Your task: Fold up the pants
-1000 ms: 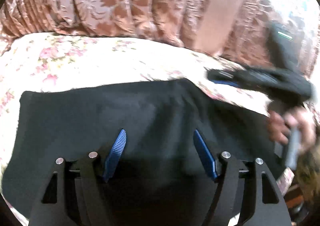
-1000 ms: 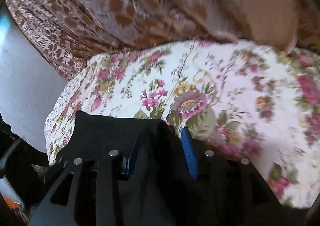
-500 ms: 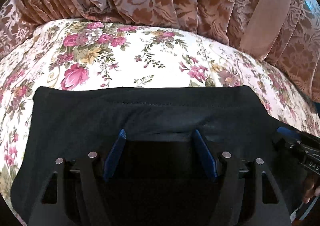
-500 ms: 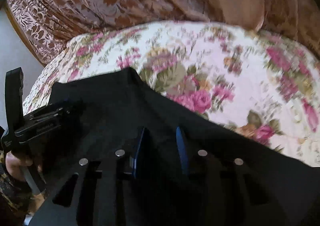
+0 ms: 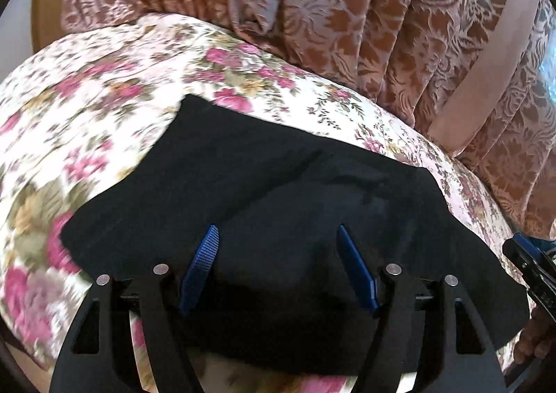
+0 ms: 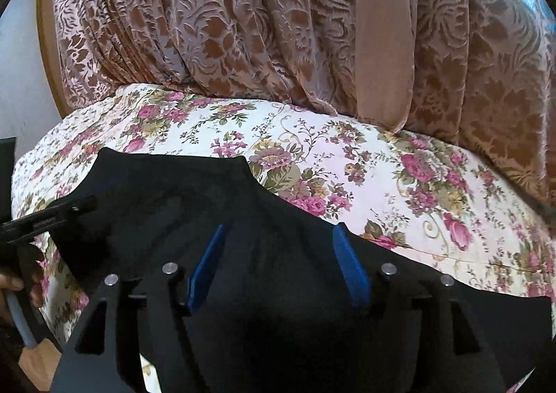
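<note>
Pants (image 5: 278,191) lie folded beneath the wide-spread left gripper (image 5: 278,264) and right gripper (image 6: 278,261).

Pants (image 5: 278,191) near edge hidden behind left gripper (image 5: 278,268); bedspread (image 5: 69,149) motion-blurred at left; right gripper (image 5: 531,264) cropped by frame edge.

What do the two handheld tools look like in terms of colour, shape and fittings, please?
Both match: the left tool and right tool each have two black angular arms with triangular cut-outs and round silver pivot pins, tipped with ribbed blue pads. No cables or legible markings show. A bare hand grips one handle.
</note>
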A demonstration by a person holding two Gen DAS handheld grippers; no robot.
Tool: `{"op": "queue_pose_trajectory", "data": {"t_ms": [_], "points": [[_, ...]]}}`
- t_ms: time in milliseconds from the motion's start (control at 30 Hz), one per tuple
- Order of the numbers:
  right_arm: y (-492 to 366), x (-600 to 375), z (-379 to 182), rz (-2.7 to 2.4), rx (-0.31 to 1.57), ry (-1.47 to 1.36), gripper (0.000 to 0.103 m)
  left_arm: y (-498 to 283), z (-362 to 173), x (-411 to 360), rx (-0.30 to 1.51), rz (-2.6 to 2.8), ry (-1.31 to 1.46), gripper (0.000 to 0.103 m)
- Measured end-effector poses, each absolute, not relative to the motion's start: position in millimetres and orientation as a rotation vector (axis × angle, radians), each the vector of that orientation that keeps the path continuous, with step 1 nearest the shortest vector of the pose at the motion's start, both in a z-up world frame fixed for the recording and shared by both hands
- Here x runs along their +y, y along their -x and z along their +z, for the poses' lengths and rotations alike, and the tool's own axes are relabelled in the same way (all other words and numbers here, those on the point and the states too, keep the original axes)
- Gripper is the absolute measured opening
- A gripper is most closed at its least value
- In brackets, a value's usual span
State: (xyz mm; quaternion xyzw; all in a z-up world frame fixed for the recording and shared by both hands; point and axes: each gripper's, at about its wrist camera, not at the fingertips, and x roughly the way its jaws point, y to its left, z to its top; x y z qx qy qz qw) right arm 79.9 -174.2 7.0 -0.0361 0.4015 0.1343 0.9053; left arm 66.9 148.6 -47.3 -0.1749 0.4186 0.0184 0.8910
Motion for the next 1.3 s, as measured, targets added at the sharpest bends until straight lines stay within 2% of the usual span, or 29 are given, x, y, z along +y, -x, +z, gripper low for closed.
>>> {"op": "queue_pose_trajectory", "data": {"t_ms": [233, 767, 933, 1133, 1300], "points": [[-53, -180, 12, 0.229, 0.801, 0.074, 0.073, -30, -46, 174, 0.872, 0.087, 0.417, 0.070], [-29, -189, 12, 0.199, 0.789, 0.104, 0.081, -16, -42, 174, 0.875, 0.109, 0.412, 0.070], [-29, -194, -8, 0.221, 0.858, 0.071, 0.083, -5, -40, 184, 0.882, 0.082, 0.461, 0.070], [-20, -214, -41, 0.274, 0.960, -0.067, 0.080, 10, -35, 228, 0.853, 0.053, 0.657, 0.070], [-17, -220, -61, 0.241, 1.024, -0.104, 0.080, 11, -35, 258, 0.835, 0.056, 0.767, 0.059]]}}
